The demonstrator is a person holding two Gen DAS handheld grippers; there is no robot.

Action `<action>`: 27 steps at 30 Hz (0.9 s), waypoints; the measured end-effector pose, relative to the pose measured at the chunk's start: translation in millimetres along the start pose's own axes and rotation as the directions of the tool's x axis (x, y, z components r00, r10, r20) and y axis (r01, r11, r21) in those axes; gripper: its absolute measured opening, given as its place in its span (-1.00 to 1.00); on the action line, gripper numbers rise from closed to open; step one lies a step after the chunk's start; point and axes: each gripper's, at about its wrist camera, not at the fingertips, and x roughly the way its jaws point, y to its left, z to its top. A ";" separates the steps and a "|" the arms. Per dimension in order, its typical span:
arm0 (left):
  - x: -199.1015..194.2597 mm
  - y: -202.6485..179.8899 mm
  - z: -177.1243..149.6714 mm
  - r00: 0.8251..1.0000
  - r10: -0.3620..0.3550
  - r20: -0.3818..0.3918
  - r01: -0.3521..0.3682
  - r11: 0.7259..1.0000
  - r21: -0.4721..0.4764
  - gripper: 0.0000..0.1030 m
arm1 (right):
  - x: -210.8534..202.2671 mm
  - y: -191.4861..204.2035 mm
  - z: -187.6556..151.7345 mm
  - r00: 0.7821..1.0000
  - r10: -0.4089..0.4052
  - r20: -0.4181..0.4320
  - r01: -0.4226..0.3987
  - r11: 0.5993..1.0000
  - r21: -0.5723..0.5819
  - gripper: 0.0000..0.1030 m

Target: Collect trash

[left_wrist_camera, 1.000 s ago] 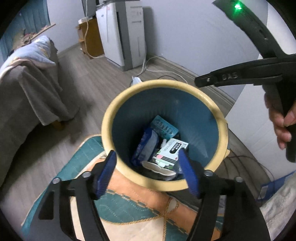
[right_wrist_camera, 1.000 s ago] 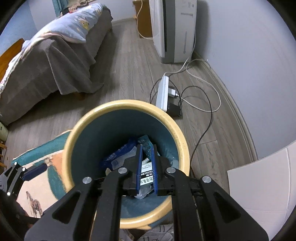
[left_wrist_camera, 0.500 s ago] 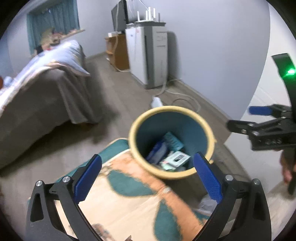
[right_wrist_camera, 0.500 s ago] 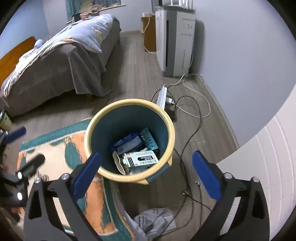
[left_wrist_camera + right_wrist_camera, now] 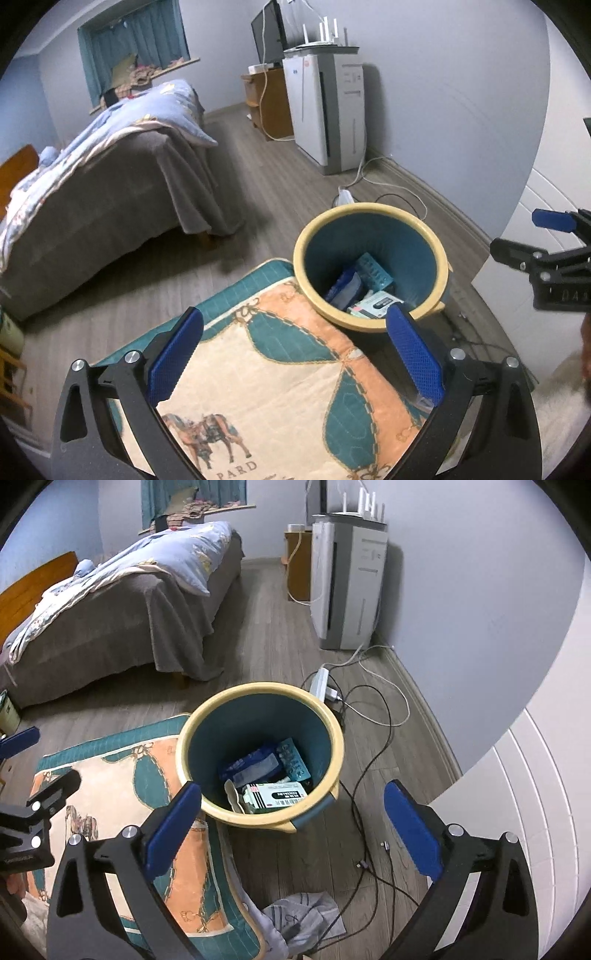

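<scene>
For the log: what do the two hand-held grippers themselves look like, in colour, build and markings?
Both match. The left hand-held gripper and right hand-held gripper have matte black skeletal frames with cut-out windows, silver screw heads, and blue textured pads on each finger. The right one's body shows embossed lettering, partly cut off. No cables or sleeves visible.

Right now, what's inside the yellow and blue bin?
Inside the bin lie a white box with a black label, a dark blue packet, a teal packet and a pale scrap. Whatever sits beneath them is covered.
</scene>
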 end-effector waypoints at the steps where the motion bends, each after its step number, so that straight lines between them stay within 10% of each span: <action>1: 0.2 0.9 0.4 1.000 -0.003 0.001 0.003 1.000 -0.005 0.90 | -0.2 2.5 0.0 1.000 0.000 0.003 0.000 1.000 -0.010 0.89; 27: -5.5 4.0 3.0 0.999 -0.034 0.006 0.034 0.999 -0.031 0.90 | 3.3 8.1 -3.4 0.998 -0.059 -0.007 0.059 0.998 -0.030 0.89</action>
